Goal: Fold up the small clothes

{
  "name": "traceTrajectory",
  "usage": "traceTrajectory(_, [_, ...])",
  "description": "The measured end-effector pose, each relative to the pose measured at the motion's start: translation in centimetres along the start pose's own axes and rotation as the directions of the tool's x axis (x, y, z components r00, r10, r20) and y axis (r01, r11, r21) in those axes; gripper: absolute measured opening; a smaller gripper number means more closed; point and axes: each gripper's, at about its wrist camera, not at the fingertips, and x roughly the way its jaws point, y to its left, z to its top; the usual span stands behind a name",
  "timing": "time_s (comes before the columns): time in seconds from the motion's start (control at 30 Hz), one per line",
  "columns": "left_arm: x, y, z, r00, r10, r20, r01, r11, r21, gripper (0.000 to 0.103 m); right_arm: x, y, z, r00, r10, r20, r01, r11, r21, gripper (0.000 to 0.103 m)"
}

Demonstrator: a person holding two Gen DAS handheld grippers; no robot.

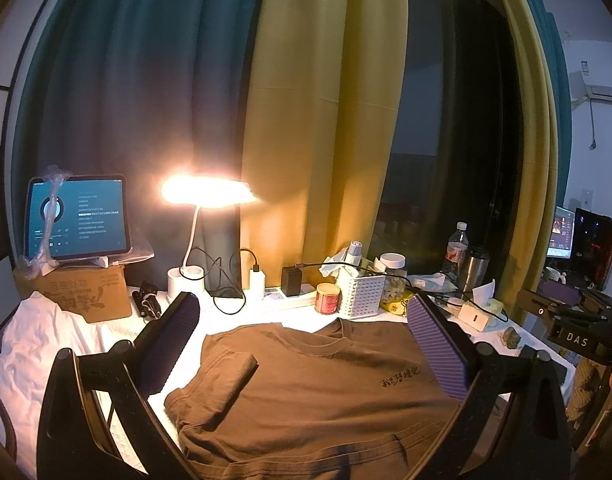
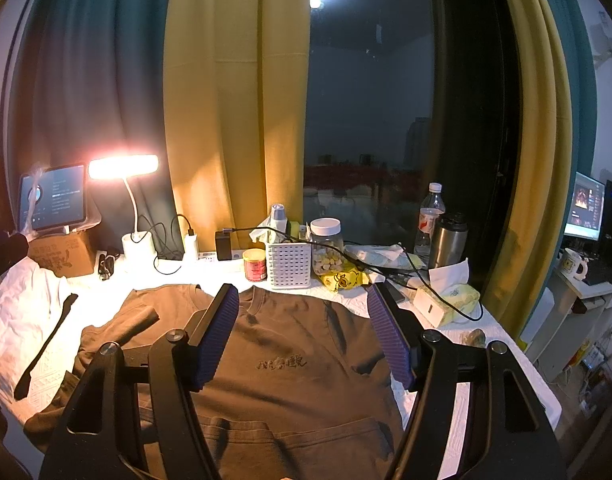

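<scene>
A brown T-shirt lies front up on the white-covered table, collar toward the window, small dark print on the chest. Its left sleeve is folded in over the body. My left gripper is open, its purple-padded jaws wide apart above the shirt, holding nothing. In the right wrist view the same T-shirt lies under my right gripper, which is also open and empty above the chest. A white garment lies crumpled at the table's left end.
Along the back of the table stand a lit desk lamp, a tablet on a cardboard box, chargers and cables, a red tin, a white basket, bottles and a tissue pack. Curtains and a dark window lie behind.
</scene>
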Motion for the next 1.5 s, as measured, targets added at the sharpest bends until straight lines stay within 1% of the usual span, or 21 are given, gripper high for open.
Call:
traceTrajectory(0.13, [0.1,0.0,0.0,1.000,-0.013,-0.003,0.013,1.000,0.003,0.102,0.0,0.0,0.0,1.000,0.002,-0.002,-0.002,1.000,0.000,0.070])
traceTrajectory(0.37, [-0.1,-0.1,-0.2,1.000,-0.013,-0.002,0.013,1.000,0.008,0.102,0.1,0.1,-0.9,1.000,0.007,-0.010,-0.007,1.000,-0.004,0.070])
traceTrajectory(0.57, [-0.1,-0.1,-0.3,1.000,-0.018,-0.003,0.018,1.000,0.010,0.102,0.2,0.1,-0.9,1.000,0.004,-0.012,-0.004,1.000,-0.002,0.070])
traceTrajectory(0.9, [0.9,-0.2,-0.7,0.999,-0.026,-0.037,0.026,1.000,0.003,0.102,0.5,-0.2,-1.1,1.000,0.005,-0.018,-0.005,1.000,-0.005,0.070])
traceTrajectory(1.1, [2.1,-0.6,-1.2,0.997,-0.039,-0.066,0.039,0.999,-0.002,0.102,1.8,-1.4,-1.5,0.999,-0.024,-0.037,0.024,1.000,0.000,0.070])
traceTrajectory(1.17, [2.7,-0.9,-1.6,0.996,-0.029,-0.080,0.029,1.000,0.001,0.102,2.6,-2.2,-1.4,0.999,-0.026,-0.045,0.026,1.000,0.006,0.070])
traceTrajectory(1.3, [4.2,-1.5,-2.6,0.996,0.034,-0.079,-0.032,0.999,0.026,0.102,4.2,-4.2,-1.8,0.997,-0.031,-0.069,0.034,0.999,0.033,0.070])
traceTrajectory(1.37, [5.1,-1.5,-3.1,0.996,0.040,-0.085,-0.038,0.999,0.023,0.102,5.3,-5.1,-2.0,0.995,-0.036,-0.092,0.041,0.998,0.048,0.070])
traceTrajectory(1.47, [6.5,-2.1,-3.8,0.992,0.081,-0.094,-0.074,0.994,0.077,0.102,7.2,-6.4,-2.5,0.990,-0.034,-0.138,0.042,0.998,0.054,0.070])
traceTrajectory(1.5, [7.0,-2.1,-3.9,0.991,0.077,-0.108,-0.068,0.994,0.083,0.102,7.8,-6.8,-2.8,0.988,-0.032,-0.150,0.040,0.998,0.052,0.070])
